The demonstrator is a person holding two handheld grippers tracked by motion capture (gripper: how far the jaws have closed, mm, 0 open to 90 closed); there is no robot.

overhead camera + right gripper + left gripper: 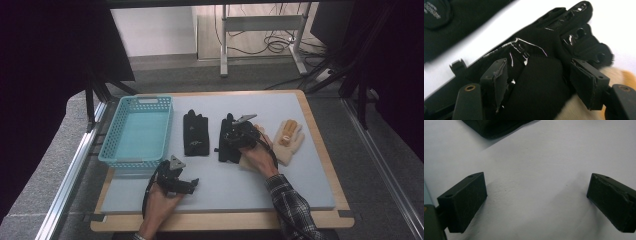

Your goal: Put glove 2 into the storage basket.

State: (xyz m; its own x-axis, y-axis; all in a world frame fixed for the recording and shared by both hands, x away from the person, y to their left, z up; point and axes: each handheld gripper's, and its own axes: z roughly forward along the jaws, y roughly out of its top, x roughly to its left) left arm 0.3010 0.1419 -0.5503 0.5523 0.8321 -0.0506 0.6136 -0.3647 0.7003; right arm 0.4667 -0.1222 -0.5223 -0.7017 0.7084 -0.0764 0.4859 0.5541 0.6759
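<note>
Right gripper point(235, 131): I see its jaws standing apart, low over the right-hand black glove point(541, 82); the glove's back lies between the two pads, yet I cannot tell if either pad presses on it.
Right-hand black glove: flat on the grey mat point(260, 180), fingers pointing away from me; it sits directly under my right gripper, whose body covers much of it in the high view.
Left gripper point(192, 183): my jaws are wide apart with bare mat between them; it rests near the front edge of the mat, well apart from both gloves.
Left-hand black glove point(195, 132): just beside the other black one, on its left; a dark corner of a black glove shows at the top of the left gripper view.
Beige glove point(290, 140): touching my right hand's far side, on the right of the mat.
Blue basket point(111, 137): at the mat's left, near my left gripper.
</note>
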